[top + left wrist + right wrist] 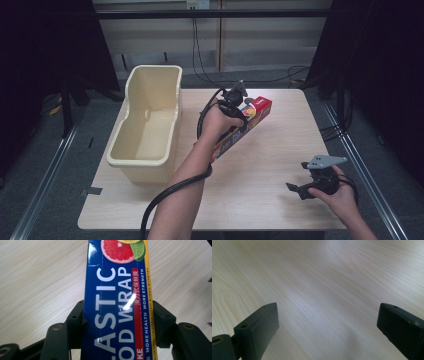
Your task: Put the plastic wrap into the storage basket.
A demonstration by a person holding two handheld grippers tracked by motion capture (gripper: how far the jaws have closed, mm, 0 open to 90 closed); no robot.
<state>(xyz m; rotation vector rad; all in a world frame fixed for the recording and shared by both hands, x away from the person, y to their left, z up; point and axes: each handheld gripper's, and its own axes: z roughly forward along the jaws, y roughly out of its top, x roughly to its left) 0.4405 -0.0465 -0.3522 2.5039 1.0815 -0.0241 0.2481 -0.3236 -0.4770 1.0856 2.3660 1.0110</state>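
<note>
A long blue plastic food wrap box [243,127] with a red end and a citrus picture hangs slanted above the middle of the wooden table [270,165]. My left gripper [239,119] is shut on it around its middle. In the left gripper view the box [117,302] fills the gap, and both black pads [77,322] press on its long sides. Near the table's front right, my right gripper [298,186] stands open with nothing between its fingers. The right gripper view has its jaws wide apart [328,327] over bare wood.
A cream plastic tub [147,122] stands empty along the table's left side, open end up. The left gripper's black cable [170,192] trails off the front edge. More cables lie on the floor beyond the table's far side.
</note>
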